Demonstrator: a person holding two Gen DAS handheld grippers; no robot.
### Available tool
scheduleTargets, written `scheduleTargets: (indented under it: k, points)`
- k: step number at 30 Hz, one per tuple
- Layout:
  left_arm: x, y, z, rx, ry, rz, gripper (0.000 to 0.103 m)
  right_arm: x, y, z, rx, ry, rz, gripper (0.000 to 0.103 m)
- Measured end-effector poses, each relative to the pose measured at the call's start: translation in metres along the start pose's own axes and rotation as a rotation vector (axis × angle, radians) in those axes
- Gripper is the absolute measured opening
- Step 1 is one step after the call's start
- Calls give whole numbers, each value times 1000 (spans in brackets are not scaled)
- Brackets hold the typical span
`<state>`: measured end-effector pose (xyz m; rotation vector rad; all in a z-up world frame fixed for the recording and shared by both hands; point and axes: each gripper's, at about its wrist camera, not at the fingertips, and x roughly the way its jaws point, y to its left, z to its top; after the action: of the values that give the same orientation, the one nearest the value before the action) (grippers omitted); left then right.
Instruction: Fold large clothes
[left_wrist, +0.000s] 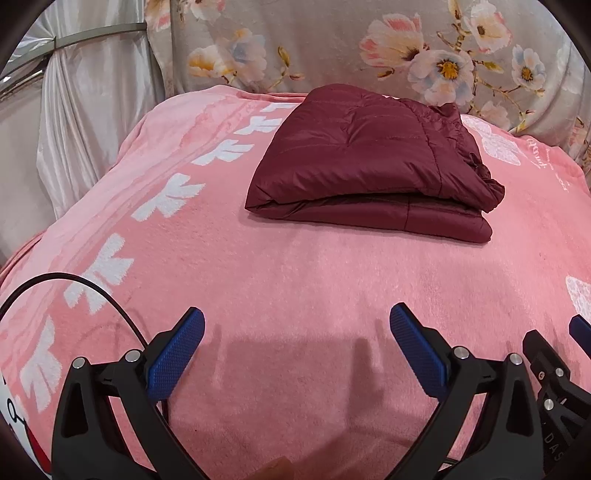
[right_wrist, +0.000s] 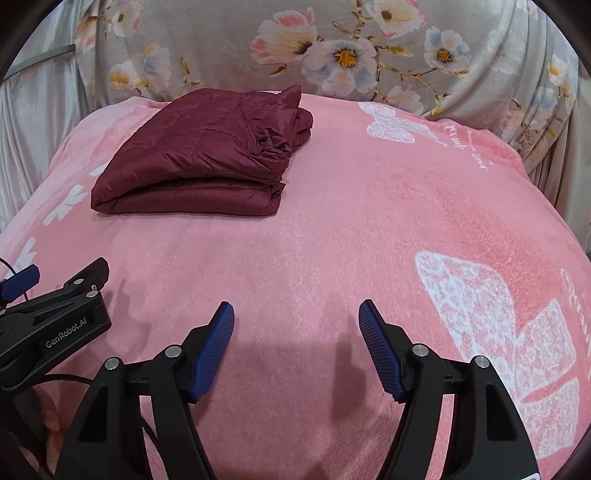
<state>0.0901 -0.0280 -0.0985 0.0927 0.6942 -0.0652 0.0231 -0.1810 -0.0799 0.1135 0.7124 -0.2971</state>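
I hold my left claw (left_wrist: 297, 317) and my right claw (right_wrist: 296, 310) spread and empty, low over the near part of the pink blanket (left_wrist: 295, 280), well apart from the jacket (left_wrist: 369, 162), which lies folded in a neat stack toward the far side, so I judge the folding done. Behind it hangs a flowered cloth (right_wrist: 295, 48), a pale curtain (left_wrist: 92, 122) is on the left, and nothing lies between my claws and the jacket.

Pink blanket (left_wrist: 295, 280), floral backdrop (right_wrist: 369, 37)

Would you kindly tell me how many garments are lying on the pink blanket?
1: a folded maroon jacket lies on the pink blanket near its far end, ahead of both tongs; none other shows.
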Motion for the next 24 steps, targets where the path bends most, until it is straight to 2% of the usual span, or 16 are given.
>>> scheduleTargets:
  k: [24]
  points:
    - [-5, 0, 0, -6, -12, 6, 98, 0, 12, 1, -34, -7, -12, 68]
